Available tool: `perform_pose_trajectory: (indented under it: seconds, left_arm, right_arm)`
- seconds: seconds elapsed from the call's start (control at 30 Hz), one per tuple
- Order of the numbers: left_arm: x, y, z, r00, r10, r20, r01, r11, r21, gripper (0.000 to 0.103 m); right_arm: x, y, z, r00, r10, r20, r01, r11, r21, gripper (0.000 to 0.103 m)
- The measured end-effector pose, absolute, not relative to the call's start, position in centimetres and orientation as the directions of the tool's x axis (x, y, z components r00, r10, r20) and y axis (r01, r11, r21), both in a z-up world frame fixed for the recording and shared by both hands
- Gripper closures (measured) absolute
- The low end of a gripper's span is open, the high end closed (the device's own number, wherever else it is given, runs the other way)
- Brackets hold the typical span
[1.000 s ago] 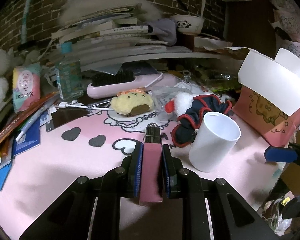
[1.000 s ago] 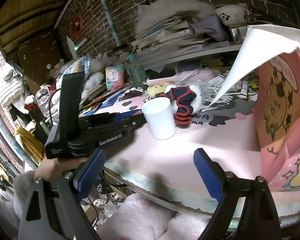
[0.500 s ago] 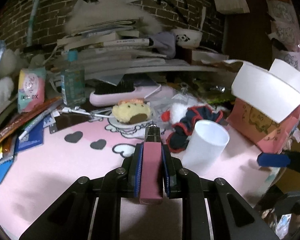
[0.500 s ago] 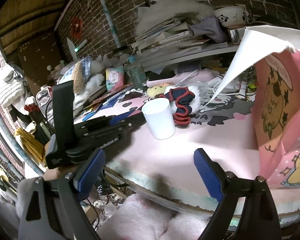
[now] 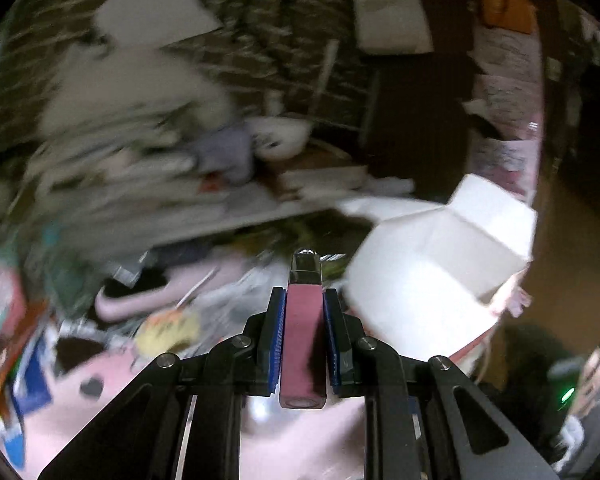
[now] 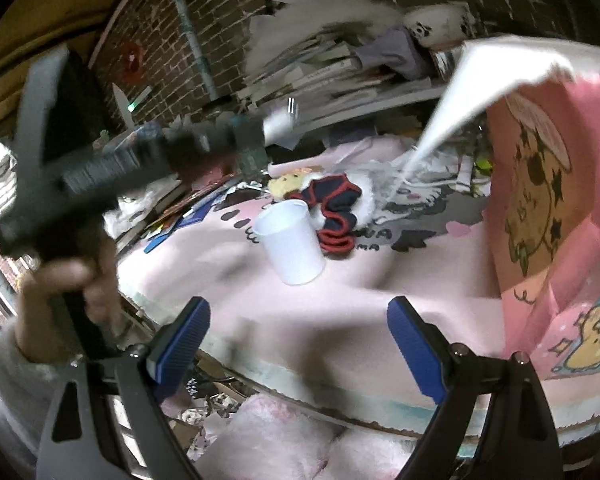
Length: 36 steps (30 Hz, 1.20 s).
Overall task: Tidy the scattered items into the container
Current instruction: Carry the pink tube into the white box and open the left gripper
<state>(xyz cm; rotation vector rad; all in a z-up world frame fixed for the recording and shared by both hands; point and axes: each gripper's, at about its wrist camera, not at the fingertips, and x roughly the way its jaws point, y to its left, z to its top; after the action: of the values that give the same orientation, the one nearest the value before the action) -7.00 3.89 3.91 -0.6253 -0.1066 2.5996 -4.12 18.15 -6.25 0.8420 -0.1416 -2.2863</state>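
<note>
Left tool (image 5: 303,336) is clenched on my pink lip-gloss tube (image 5: 302,344), carried lengthwise between the blue pads (image 5: 277,340) above the surface, with the white-flapped pink box (image 5: 440,276) just to its right. I judge the tube light, rigid and smooth-sided, so it could slide forward if I tip it down; gripping mid-body, as now, looks right to me, clear of the dark cap (image 5: 305,268). Right tool (image 6: 298,344) hangs released with nothing between its jaws, near the edge, short of the white cup (image 6: 292,248).
</note>
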Motion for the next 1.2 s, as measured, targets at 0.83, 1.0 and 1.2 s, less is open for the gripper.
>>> perform_pose_trajectory:
  seconds: [0.83, 1.0, 1.2]
  left_arm:
    - [-15.5, 23.3, 3.4, -0.346, 0.497, -0.796, -0.744, -0.662, -0.090, 0.090]
    - [-15.4, 23.3, 3.7, -0.345, 0.492, -0.800, -0.743, -0.664, -0.088, 0.089]
    - [-14.8, 23.0, 4.2, -0.329, 0.519, -0.789, -0.760, -0.641, -0.105, 0.057]
  right_arm:
    - [-4.7, 20.2, -7.5, -0.517, -0.695, -0.500, 0.573, -0.715, 0.400, 0.014]
    - [-5.0, 20.3, -7.4, -0.515, -0.698, -0.498, 0.575, -0.712, 0.403, 0.014]
    - [-4.8, 20.4, -7.4, -0.513, -0.700, -0.497, 0.575, -0.710, 0.406, 0.014]
